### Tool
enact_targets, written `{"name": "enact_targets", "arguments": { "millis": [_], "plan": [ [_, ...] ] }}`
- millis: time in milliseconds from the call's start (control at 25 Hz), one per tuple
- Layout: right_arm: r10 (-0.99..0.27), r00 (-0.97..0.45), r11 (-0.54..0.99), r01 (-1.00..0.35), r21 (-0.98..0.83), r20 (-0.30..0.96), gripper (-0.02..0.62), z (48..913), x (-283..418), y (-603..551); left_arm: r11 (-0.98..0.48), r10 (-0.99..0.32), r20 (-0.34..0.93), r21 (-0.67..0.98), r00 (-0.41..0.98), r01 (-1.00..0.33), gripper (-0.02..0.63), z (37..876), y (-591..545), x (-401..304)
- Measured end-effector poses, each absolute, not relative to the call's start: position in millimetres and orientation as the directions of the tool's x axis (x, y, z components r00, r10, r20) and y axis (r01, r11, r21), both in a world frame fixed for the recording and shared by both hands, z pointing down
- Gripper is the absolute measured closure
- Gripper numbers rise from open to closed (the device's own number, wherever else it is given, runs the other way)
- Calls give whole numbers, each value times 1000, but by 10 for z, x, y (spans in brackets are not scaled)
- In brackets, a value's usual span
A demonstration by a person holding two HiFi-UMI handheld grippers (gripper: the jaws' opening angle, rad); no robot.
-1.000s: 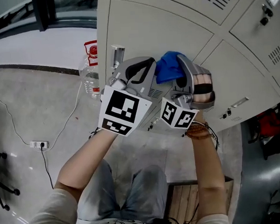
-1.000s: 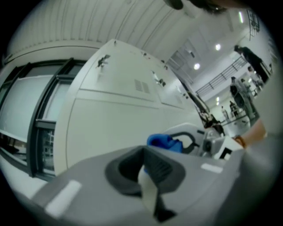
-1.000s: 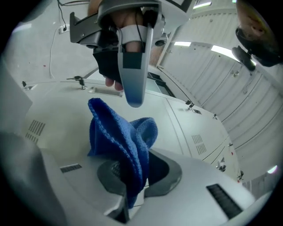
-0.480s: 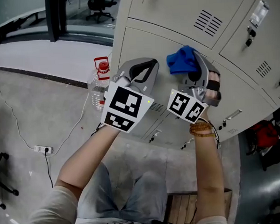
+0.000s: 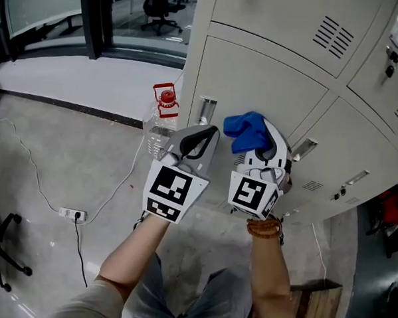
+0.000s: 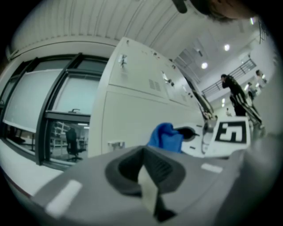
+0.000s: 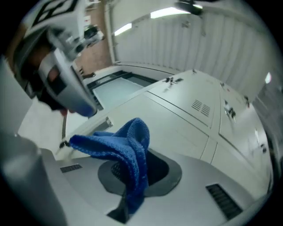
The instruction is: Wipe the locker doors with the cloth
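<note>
Clamps blue knitted cloth (image 5: 246, 128) in right gripper (image 5: 263, 139) near beige metal locker door (image 5: 264, 75); holds left gripper (image 5: 206, 133) closed, empty. Needs flat, firm contact with door.

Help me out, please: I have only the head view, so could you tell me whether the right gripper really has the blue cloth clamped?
Observer: Yes. In the right gripper view the right gripper is shut on the cloth, which rises from between the jaws in a loose fold.
Operator: Thank you. Is the left gripper carrying anything?
Observer: No. The left gripper view shows the left gripper shut, with nothing between its jaws.
</note>
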State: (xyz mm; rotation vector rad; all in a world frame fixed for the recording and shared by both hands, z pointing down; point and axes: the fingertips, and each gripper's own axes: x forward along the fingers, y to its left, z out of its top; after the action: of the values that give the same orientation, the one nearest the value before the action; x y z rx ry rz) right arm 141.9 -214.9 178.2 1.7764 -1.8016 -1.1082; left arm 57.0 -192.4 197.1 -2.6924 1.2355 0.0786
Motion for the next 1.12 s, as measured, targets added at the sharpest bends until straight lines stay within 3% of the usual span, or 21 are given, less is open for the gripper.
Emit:
{"name": "enact_targets", "arguments": {
  "millis": [160, 320, 440, 1120],
  "plan": [
    [-947, -236, 103, -866, 489, -218, 566, 1930, 1347, -1792, -645, -739, -143, -133, 659, -752, 603, 2096, -1806, 501],
    [-928, -329, 274, -920, 280, -174, 566, 2286, 1418, -1438, -634, -748, -183, -88, 638, -769, 603, 2256, -1613, 440],
    [-918, -357, 335, -932, 140, -173, 566, 2434, 1517, -1296, -625, -769, -132, -50, 625, -779, 603, 2508, -1539, 438],
    [-933, -329, 315, -943, 111, -145, 566, 2550, 1566, -1331, -644, -758, -87, -59, 647, -763, 603, 2789, -1716, 739]
  ]
}}
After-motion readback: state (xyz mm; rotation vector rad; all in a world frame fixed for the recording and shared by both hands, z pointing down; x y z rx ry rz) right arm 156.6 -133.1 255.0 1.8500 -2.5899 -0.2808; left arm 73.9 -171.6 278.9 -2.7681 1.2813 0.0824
